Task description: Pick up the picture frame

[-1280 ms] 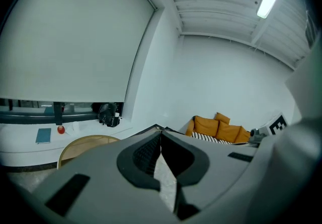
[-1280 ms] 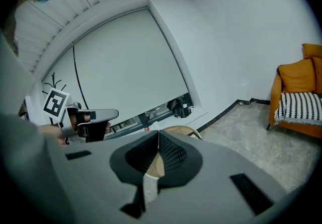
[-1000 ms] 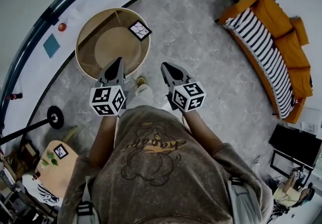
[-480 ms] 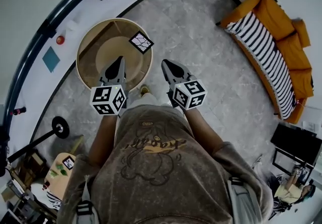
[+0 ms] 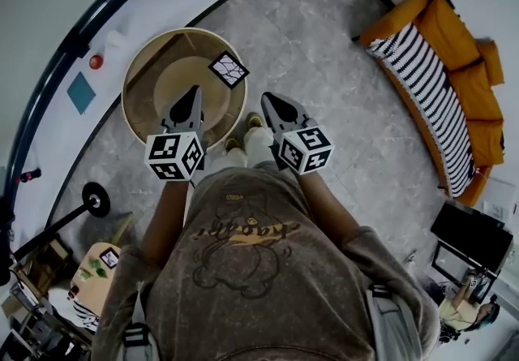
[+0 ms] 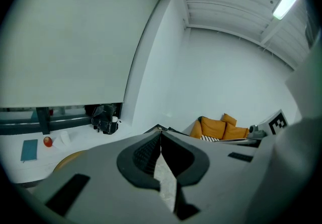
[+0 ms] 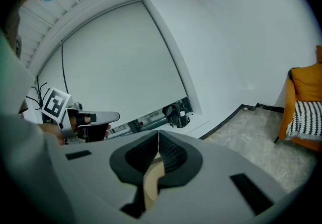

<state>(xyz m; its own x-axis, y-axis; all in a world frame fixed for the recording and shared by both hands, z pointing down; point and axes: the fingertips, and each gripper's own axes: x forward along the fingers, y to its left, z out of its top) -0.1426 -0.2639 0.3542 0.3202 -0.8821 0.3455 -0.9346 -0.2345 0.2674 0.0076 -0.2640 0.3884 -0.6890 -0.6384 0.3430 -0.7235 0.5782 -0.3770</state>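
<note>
Wooden round table [image 5: 130, 108] with the picture frame [image 5: 229, 69] — left gripper [image 5: 194, 92], right gripper [image 5: 266, 97]: fingers together, empty.

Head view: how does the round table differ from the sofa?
The round table is tan and circular; the sofa is orange and long. The table bears a picture frame near its rim; the sofa bears a striped throw. The left gripper hangs over the table; the sofa stands far right. Both stand on grey floor.

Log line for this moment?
phase: pre-grasp | left gripper: shut, empty | right gripper: shut, empty | frame: on table, untouched
</note>
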